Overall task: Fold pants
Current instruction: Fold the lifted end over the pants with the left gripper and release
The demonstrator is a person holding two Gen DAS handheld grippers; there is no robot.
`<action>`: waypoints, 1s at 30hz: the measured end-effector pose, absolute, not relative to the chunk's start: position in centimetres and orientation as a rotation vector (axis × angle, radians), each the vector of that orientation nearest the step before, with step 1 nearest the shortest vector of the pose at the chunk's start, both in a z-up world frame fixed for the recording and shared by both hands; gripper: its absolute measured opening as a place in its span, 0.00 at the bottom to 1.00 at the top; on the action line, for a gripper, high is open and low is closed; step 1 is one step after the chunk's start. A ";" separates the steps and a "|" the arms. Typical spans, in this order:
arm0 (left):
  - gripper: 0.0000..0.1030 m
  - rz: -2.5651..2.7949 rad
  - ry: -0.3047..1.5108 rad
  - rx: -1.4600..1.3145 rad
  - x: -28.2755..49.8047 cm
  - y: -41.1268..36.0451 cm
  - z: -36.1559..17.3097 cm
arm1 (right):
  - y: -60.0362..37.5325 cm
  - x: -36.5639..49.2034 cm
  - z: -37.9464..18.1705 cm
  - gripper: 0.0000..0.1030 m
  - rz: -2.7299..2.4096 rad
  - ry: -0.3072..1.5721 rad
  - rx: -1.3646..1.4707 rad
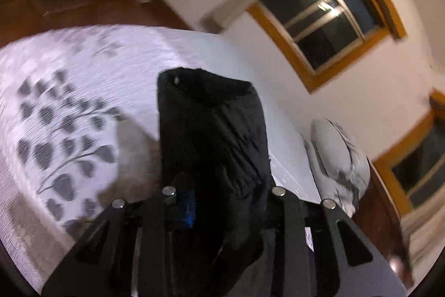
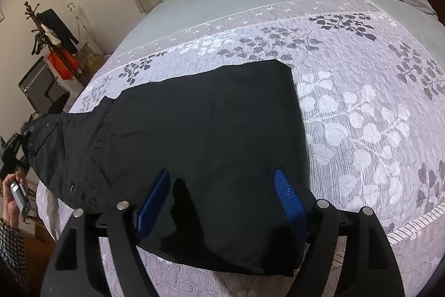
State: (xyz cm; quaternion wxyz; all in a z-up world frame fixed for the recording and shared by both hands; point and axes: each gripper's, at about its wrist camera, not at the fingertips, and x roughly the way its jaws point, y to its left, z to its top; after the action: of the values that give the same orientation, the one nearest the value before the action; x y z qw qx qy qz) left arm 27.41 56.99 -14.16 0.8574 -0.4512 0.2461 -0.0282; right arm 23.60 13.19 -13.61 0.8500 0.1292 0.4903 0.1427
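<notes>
On the bed [image 2: 361,107] I see limp pants [image 2: 211,124]; left gripper [image 1: 222,202] pinches their waist; right gripper [image 2: 222,185] gapes above the hem.

My pants [image 2: 200,124] are black matt cloth, a little creased, with a small shiny metal zipper. My right gripper [image 2: 222,194] has ribbed blue plastic pads [image 2: 289,196], matt black arms and bright metal pins. The bedspread [image 2: 361,107] is stitched cloth with a woven leaf pattern. The window frame [image 1: 300,68] is yellow-brown wood.
</notes>
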 end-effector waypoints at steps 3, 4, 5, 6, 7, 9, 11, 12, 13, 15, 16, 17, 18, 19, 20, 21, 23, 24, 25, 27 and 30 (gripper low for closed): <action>0.27 -0.141 0.509 -0.871 27.8 54.5 -11.8 | 13.0 23.6 -13.6 0.77 0.298 1.030 0.282; 0.27 -0.166 0.509 -0.844 28.1 53.7 -11.0 | 12.8 23.6 -13.6 0.77 0.296 1.029 0.287; 0.27 -0.198 0.511 -0.812 28.1 52.4 -10.2 | 12.7 23.6 -13.6 0.77 0.295 1.029 0.290; 0.27 -0.221 0.515 -0.788 27.8 51.6 -9.8 | 12.5 23.6 -13.6 0.77 0.293 1.029 0.296; 0.27 -0.242 0.520 -0.765 28.0 50.7 -9.2 | 12.4 23.6 -13.6 0.77 0.291 1.028 0.300; 0.27 -0.289 0.538 -0.712 28.0 48.5 -8.3 | 12.1 23.6 -13.7 0.77 0.289 1.026 0.307; 0.27 -0.325 0.553 -0.675 27.7 46.8 -8.0 | 11.8 23.5 -13.7 0.77 0.287 1.025 0.312; 0.27 -0.345 0.565 -0.655 27.6 45.8 -7.9 | 11.7 23.5 -13.7 0.77 0.287 1.023 0.315; 0.28 -0.358 0.575 -0.636 27.6 45.2 -7.9 | 11.6 23.5 -13.7 0.77 0.288 1.022 0.315; 0.28 -0.384 0.598 -0.574 27.5 43.6 -7.7 | 11.4 23.5 -13.6 0.77 0.287 1.019 0.319; 0.28 -0.399 0.614 -0.535 27.4 42.6 -7.7 | 11.3 23.5 -13.6 0.77 0.286 1.018 0.322; 0.29 -0.415 0.631 -0.498 27.4 41.5 -7.8 | 11.2 23.5 -13.6 0.77 0.286 1.016 0.326; 0.29 -0.424 0.643 -0.477 27.4 40.9 -7.9 | 11.1 23.4 -13.6 0.77 0.285 1.015 0.328; 0.29 -0.434 0.659 -0.448 27.7 40.3 -8.2 | 11.1 23.4 -13.6 0.77 0.284 1.014 0.330; 0.30 -0.444 0.677 -0.419 27.8 39.3 -8.7 | 11.0 23.4 -13.6 0.77 0.284 1.013 0.334; 0.30 -0.450 0.693 -0.403 28.1 38.8 -9.1 | 10.9 23.4 -13.6 0.77 0.285 1.012 0.337; 0.31 -0.461 0.724 -0.367 28.5 37.5 -10.1 | 10.9 23.3 -13.6 0.77 0.287 1.011 0.338; 0.31 -0.465 0.734 -0.345 28.6 36.6 -10.5 | 10.9 23.3 -13.6 0.77 0.289 1.010 0.337; 0.31 -0.467 0.742 -0.321 28.6 36.2 -11.0 | 10.9 23.3 -13.5 0.77 0.292 1.007 0.335; 0.32 -0.465 0.763 -0.283 28.6 35.2 -12.0 | 10.8 23.2 -13.4 0.77 0.292 1.004 0.335; 0.35 -0.465 0.789 -0.229 28.3 33.7 -12.8 | 10.7 23.2 -13.2 0.77 0.294 0.997 0.346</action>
State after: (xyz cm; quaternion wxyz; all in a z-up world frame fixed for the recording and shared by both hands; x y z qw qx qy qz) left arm 28.33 33.67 -12.84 0.8907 -0.1102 0.3800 -0.2238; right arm 23.22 10.71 -13.24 0.8535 0.1645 0.4741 0.1399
